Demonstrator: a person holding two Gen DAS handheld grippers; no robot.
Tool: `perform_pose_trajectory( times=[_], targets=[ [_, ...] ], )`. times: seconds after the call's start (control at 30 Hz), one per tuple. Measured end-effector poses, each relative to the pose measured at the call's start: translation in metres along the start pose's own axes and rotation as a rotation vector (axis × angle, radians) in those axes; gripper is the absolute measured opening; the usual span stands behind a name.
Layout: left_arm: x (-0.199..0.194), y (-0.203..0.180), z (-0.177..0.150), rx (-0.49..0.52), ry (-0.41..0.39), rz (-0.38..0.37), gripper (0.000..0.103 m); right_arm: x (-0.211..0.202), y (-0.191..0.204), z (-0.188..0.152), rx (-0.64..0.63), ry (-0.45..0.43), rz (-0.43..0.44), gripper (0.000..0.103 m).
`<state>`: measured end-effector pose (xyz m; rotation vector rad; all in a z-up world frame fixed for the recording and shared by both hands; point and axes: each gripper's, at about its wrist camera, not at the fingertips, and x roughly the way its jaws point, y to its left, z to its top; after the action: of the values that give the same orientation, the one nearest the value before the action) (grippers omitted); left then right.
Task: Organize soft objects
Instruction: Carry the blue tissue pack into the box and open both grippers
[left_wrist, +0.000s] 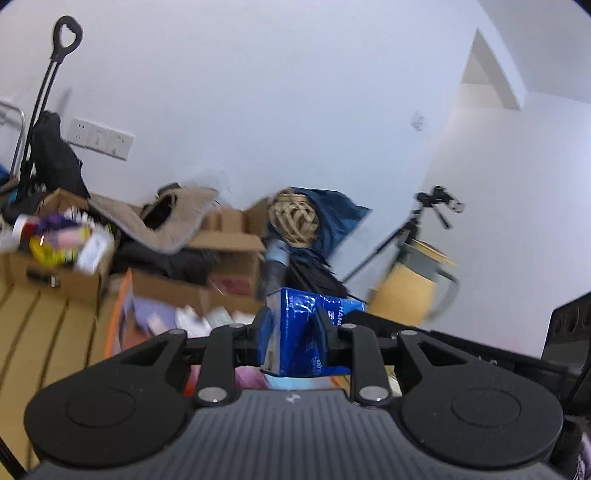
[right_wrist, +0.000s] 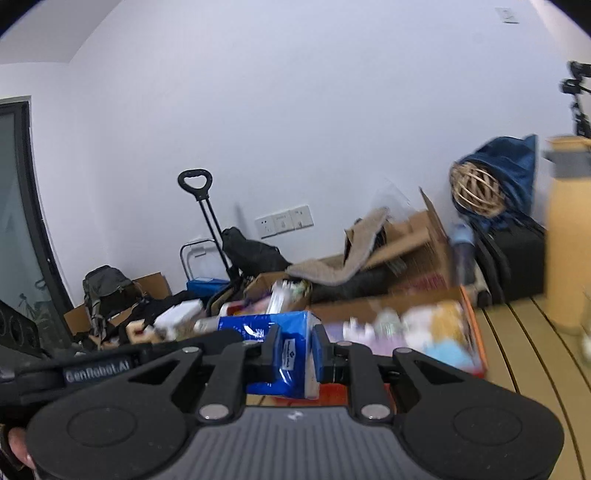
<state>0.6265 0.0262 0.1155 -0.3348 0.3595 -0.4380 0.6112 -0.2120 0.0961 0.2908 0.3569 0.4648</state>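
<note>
A soft blue plastic-wrapped tissue pack (left_wrist: 288, 314) is held up in the air above the table. My left gripper (left_wrist: 293, 326) is shut on one end of it, its pads squeezing the wrap. In the right wrist view the same blue pack (right_wrist: 258, 328) runs off to the left, and my right gripper (right_wrist: 296, 338) is shut on its near end. The other gripper's black body (right_wrist: 92, 365) shows at that view's left, holding the far end. Both views are blurred by motion.
Under the pack lies an orange-rimmed box (right_wrist: 474, 332) holding pastel soft items. Behind it are cardboard boxes (left_wrist: 229, 254) with a beige cloth (left_wrist: 170, 218), a wicker ball (left_wrist: 293, 218) on a blue bag, a tripod (left_wrist: 424, 218) and a yellow jug (right_wrist: 565, 236) on the slatted wooden table (left_wrist: 44, 325).
</note>
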Motion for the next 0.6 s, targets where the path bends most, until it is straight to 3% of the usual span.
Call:
perform_pose_trajectory(
  times=[0.1,0.23,0.4,0.5,0.6],
  targets=[
    [0.07,0.037,0.036,-0.049,0.067,0.02,0.024,0.075,-0.025,0.032,0.026,0.037,0.015,0.017],
    [0.155,0.087,0.048,-0.1,0.159,0.053,0.024,0.171,-0.069,0.052,0.1,0.14,0.002,0.017],
    [0.254,0.142,0.028,-0.17,0.314,0.114,0.025,0.277,-0.117,0.039,0.161,0.274,-0.082,0.017],
    [0.288,0.163,0.008,-0.181,0.401,0.148,0.025,0.328,-0.141,0.018,0.168,0.371,-0.144,0.017],
    [0.303,0.169,-0.008,-0.18,0.468,0.157,0.026,0.346,-0.149,-0.001,0.167,0.437,-0.181,0.016]
  ],
)
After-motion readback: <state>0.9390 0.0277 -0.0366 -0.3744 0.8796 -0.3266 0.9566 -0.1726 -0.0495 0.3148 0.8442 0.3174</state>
